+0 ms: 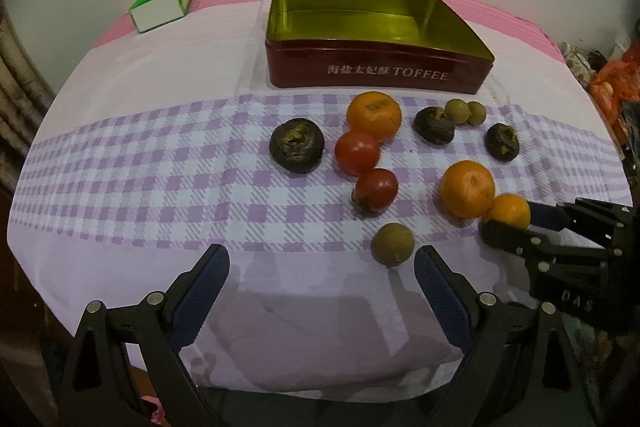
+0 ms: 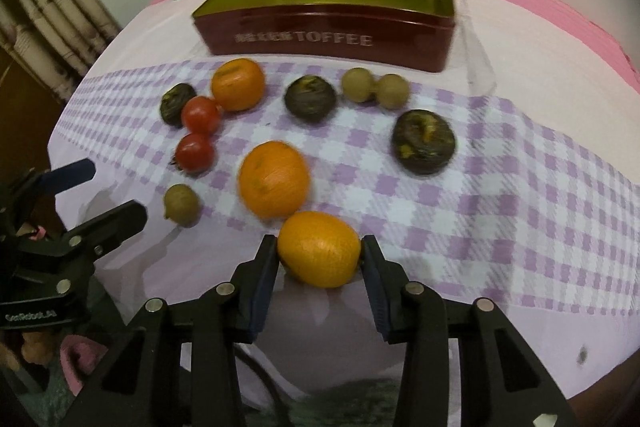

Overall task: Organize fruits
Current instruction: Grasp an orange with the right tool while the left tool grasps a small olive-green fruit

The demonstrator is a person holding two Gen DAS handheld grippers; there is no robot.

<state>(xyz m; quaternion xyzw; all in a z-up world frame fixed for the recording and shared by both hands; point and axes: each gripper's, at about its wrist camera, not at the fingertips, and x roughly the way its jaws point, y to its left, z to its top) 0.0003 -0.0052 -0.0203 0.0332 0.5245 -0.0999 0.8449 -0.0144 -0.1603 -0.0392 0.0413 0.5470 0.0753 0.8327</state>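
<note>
The nearest orange [image 2: 319,249] is clenched between the right tongs [image 2: 320,255]. The left tongs [image 1: 322,263] are held released above the bench [image 1: 120,167], beside a small brownish fruit [image 1: 392,244].

Right wrist view is motion-smeared: the Chinese characters on the toffee tin [image 2: 320,39] are unreadable for me, and the middle orange [image 2: 274,179] has soft edges. Left gripper [image 2: 108,191] is cut off by the frame's left edge there. In the left wrist view the right gripper [image 1: 516,223] runs off the right edge, and its fingers [image 1: 504,233] cover part of the small orange [image 1: 508,211]. Clutter at the far right [image 1: 608,83] is too distorted to identify. Dark fruit [image 2: 176,103] is half hidden behind a tomato [image 2: 200,115].
</note>
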